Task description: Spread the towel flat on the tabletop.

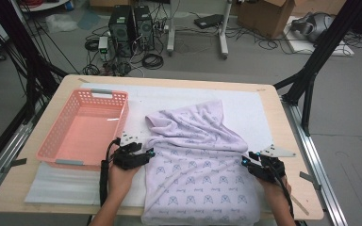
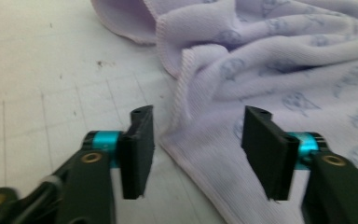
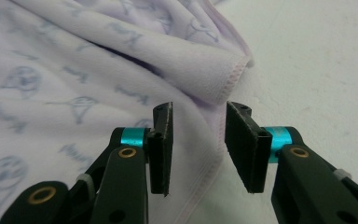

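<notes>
Lilac towel [image 1: 200, 165] at centre frame lies rumpled, folding unfinished (basket [image 1: 56, 153] empty), both left gripper [image 1: 150, 153] and right gripper [image 1: 245, 161] gaping at its edges.

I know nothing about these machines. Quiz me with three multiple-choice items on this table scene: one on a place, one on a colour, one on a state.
1. Where does the basket sit relative to the towel?
A. On the person's left of it
B. On top of it
C. On the person's right of it

2. What colour is the basket?
A. Green
B. Pink
C. Black

3. How do the jaws of the left tool stand?
A. Clamped on the basket rim
B. Shut tight with nothing between
C. Apart, over the towel's edge

Answers: 1 A, the high view shows the basket left of the towel. 2 B, its mesh walls are pink. 3 C, the left gripper view shows a gap between the jaws with the hem lying under it.
</notes>
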Demonstrator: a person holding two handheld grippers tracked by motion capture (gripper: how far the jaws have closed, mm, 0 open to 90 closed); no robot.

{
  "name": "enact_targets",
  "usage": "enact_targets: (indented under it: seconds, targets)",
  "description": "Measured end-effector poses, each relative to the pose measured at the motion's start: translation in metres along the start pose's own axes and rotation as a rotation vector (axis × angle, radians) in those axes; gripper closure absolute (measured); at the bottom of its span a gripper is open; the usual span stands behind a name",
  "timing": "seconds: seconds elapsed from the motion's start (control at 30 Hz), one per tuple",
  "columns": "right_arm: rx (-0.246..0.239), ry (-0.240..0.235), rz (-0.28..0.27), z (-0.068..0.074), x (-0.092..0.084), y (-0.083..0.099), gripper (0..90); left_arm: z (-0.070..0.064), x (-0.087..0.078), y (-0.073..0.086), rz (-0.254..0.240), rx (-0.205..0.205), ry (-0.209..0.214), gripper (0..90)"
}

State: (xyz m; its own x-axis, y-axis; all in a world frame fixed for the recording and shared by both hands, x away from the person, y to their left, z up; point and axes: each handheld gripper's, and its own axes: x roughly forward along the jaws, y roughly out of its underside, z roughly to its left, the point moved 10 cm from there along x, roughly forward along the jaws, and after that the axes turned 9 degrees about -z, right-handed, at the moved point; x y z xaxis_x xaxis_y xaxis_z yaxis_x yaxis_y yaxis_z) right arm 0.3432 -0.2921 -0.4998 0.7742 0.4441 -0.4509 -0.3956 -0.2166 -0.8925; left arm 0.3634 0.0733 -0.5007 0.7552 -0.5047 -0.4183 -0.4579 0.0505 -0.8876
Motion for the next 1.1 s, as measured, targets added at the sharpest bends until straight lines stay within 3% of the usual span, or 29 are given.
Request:
enact_targets:
  seconds: [0.2,0.3,0.43,0.47,0.5,0.53,0.57,0.6,0.63,0.7,0.8,0.87,0.93,1.03,1.1]
  targets:
    - [0.005,-0.063,-0.006,0.011,-0.018,0.002,59.4,-0.021,-0.022,0.021,0.021,0.035,0.071,41.0]
    - [0.002,-0.082,0.005,0.018,-0.023,0.007,59.4,-0.030,-0.027,0.029,0.063,0.047,0.081,41.0]
    - [0.000,-0.097,0.045,0.027,-0.033,0.020,59.5,-0.041,-0.032,0.036,0.046,0.085,0.073,40.9]
    - [-0.005,-0.096,0.053,0.027,-0.034,0.022,59.5,-0.043,-0.033,0.037,0.045,0.103,0.055,43.3]
    - [-0.001,-0.090,0.056,0.026,-0.035,0.024,59.6,-0.042,-0.033,0.038,0.043,0.142,0.019,52.2]
    - [0.003,-0.088,0.060,0.025,-0.036,0.026,59.9,-0.042,-0.033,0.038,0.044,0.158,0.015,63.7]
    - [0.007,-0.083,0.061,0.024,-0.036,0.027,60.6,-0.045,-0.033,0.038,0.051,0.132,0.049,74.6]
    - [0.013,-0.079,0.065,0.023,-0.035,0.028,61.5,-0.045,-0.032,0.037,0.059,0.119,0.054,85.9]
    - [0.020,-0.079,0.071,0.023,-0.034,0.029,61.5,-0.045,-0.031,0.036,0.059,0.122,0.051,86.5]
    - [0.018,-0.080,0.077,0.024,-0.032,0.031,60.0,-0.035,-0.029,0.032,0.048,0.141,0.000,86.7]
    - [0.018,-0.077,0.072,0.025,-0.032,0.031,59.0,-0.015,-0.028,0.026,0.028,0.064,-0.029,86.8]
    - [0.024,-0.074,0.065,0.023,-0.032,0.030,59.0,-0.012,-0.027,0.026,0.022,0.029,-0.019,86.6]
    - [0.030,-0.076,0.070,0.023,-0.032,0.031,58.9,-0.014,-0.029,0.025,0.011,0.046,-0.005,83.1]
    - [0.026,-0.074,0.077,0.023,-0.033,0.032,56.9,-0.019,-0.033,0.026,0.002,0.014,0.050,60.1]
    - [0.036,-0.070,0.079,0.024,-0.034,0.033,54.4,-0.023,-0.037,0.030,0.022,-0.006,0.091,51.5]
